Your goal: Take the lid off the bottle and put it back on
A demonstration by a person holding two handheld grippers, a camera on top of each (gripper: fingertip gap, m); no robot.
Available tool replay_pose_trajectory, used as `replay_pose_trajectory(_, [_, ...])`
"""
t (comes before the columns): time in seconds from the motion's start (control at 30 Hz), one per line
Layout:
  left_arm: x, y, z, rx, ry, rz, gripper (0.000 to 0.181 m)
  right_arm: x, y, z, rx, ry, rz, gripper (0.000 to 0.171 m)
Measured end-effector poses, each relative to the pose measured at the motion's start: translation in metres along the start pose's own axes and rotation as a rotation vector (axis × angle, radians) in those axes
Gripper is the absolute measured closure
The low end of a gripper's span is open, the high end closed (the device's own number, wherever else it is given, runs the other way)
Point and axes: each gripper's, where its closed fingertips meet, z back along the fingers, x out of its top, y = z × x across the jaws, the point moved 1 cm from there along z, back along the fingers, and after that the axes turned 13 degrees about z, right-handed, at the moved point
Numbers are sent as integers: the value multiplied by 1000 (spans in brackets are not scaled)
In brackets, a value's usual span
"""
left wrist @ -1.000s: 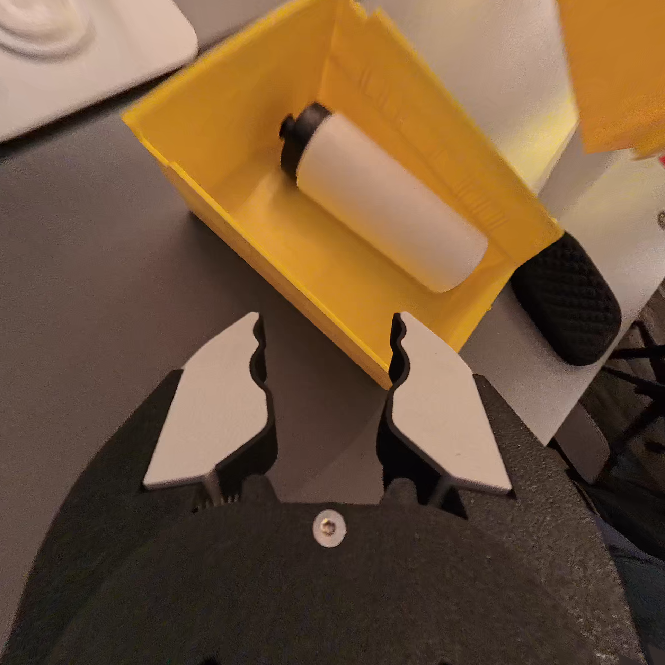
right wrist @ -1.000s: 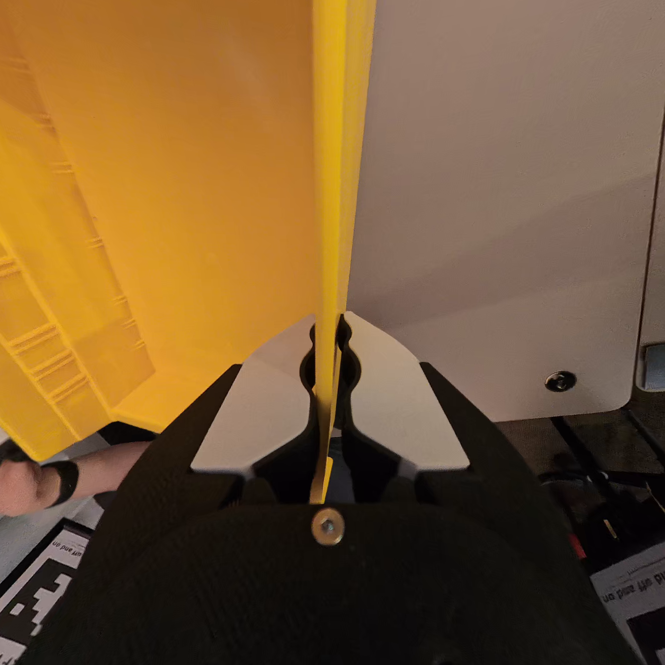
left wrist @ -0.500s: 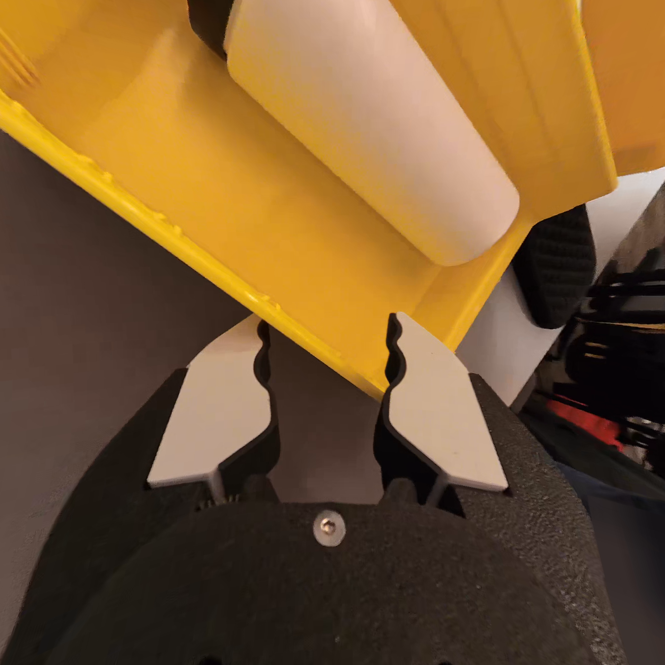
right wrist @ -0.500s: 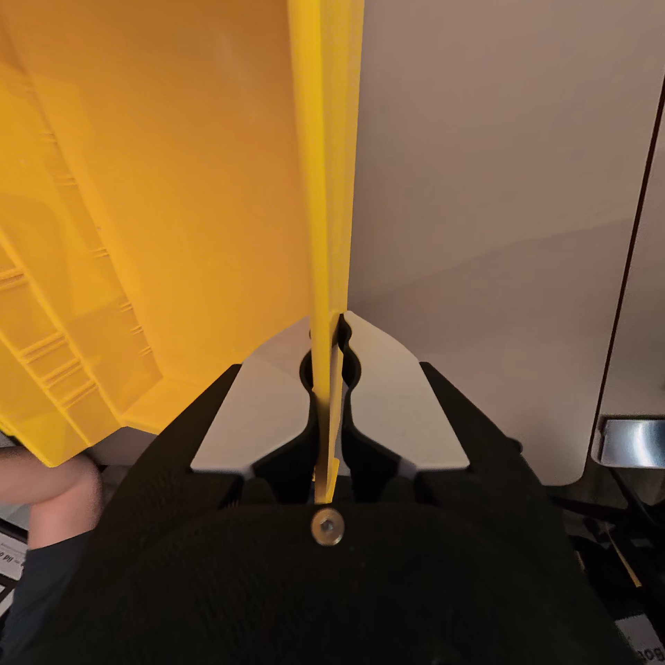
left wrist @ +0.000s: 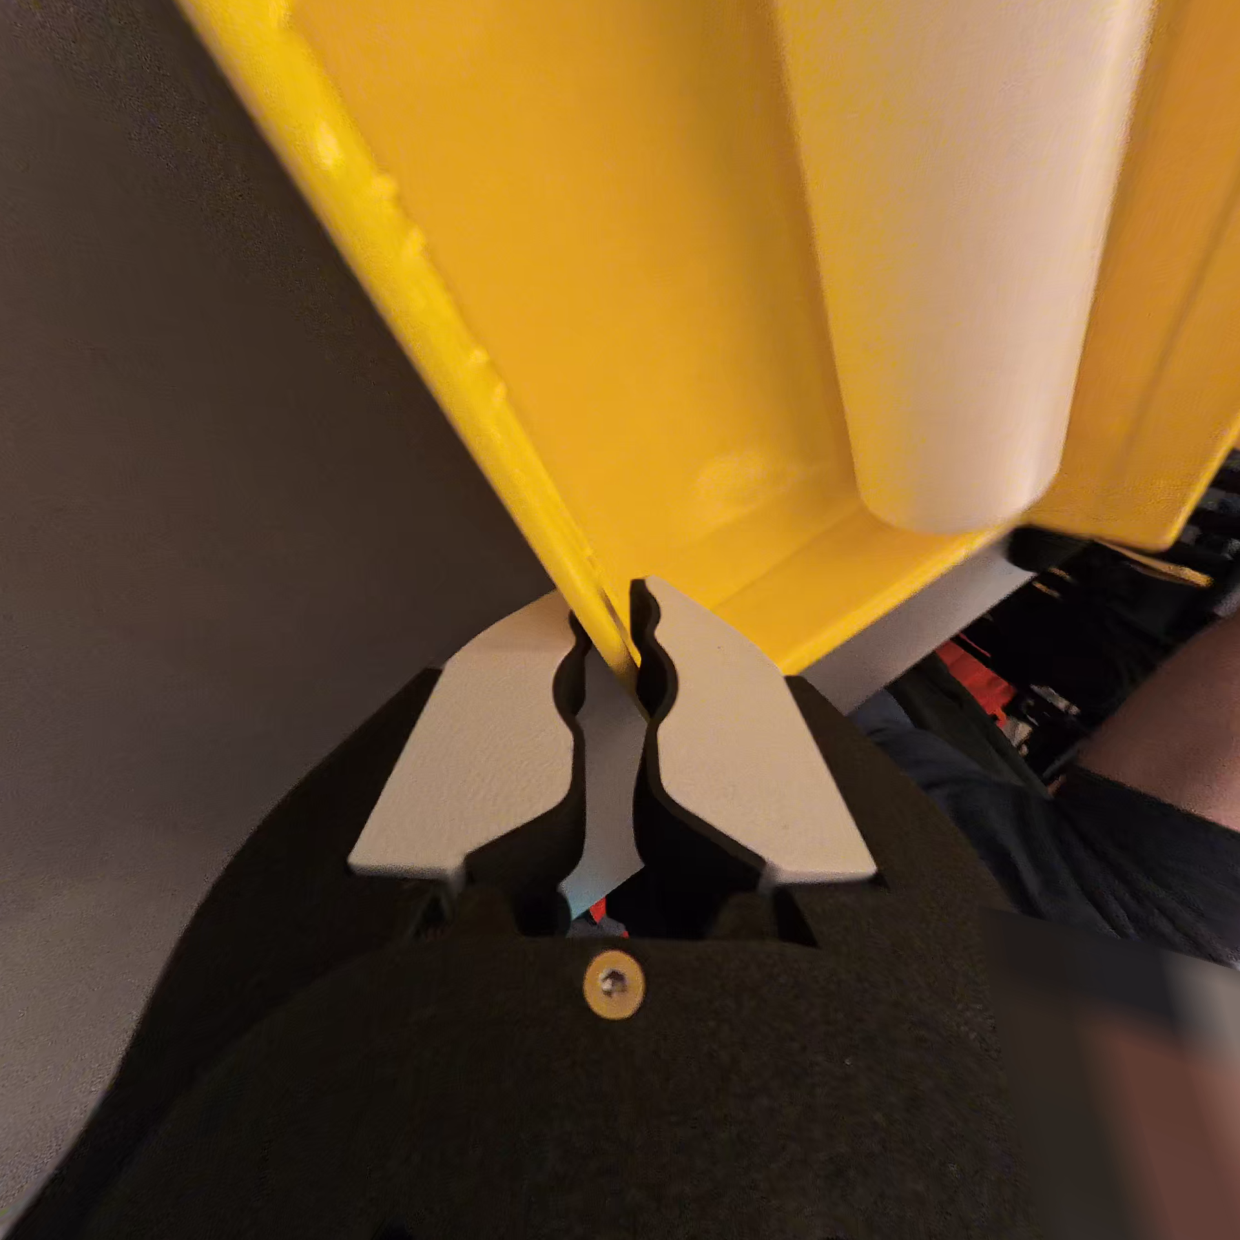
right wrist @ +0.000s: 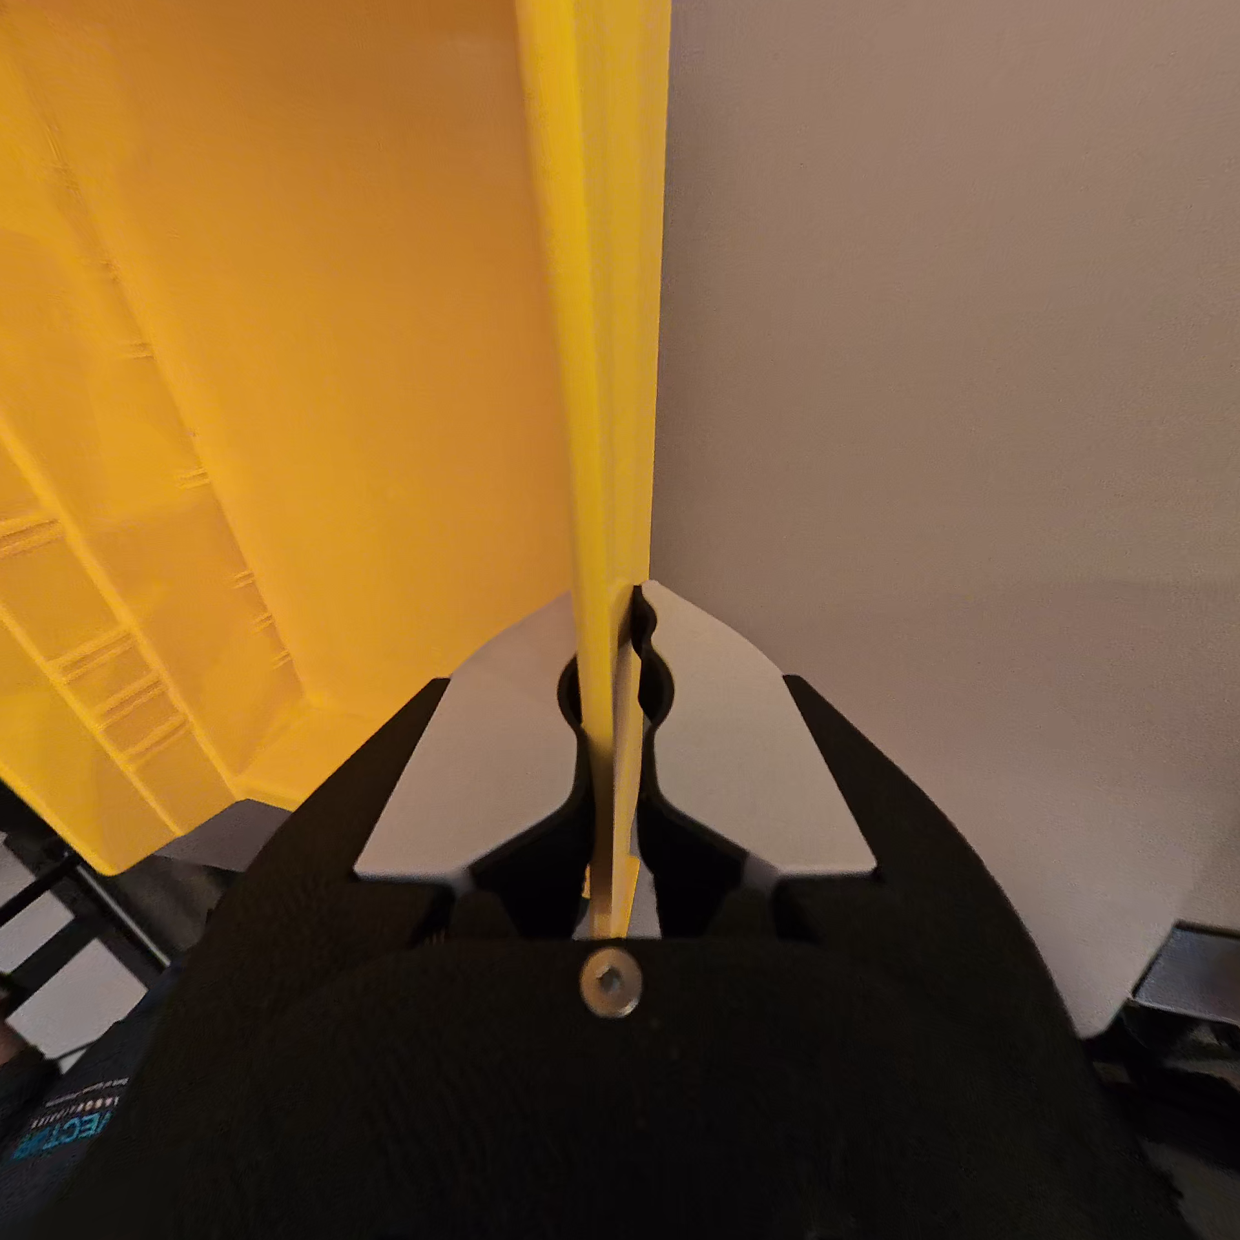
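The left gripper has its jaws closed onto the thin wall of the yellow bin, one finger inside and one outside, near a corner. Inside the bin the white bottle lies on its side along the floor, its base toward the gripper; its lid end is out of frame. The right gripper likewise pinches an upright yellow wall edge. Beside it lies the pale tabletop; grey table surface shows at the left.
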Motion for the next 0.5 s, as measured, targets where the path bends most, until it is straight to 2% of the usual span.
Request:
replay_pose_trajectory(0.13, [1, 44, 19, 94, -38, 52, 176, 11, 20, -21, 55, 25, 30, 162])
replay_pose_trajectory(0.37, [-21, 127, 51, 119, -87, 177, 176, 29, 56, -54, 93, 53, 83, 160])
replay_pose_trajectory(0.5, [-37, 176, 70, 120, -145, 272, 177, 36, 59, -55, 57, 53, 91, 160])
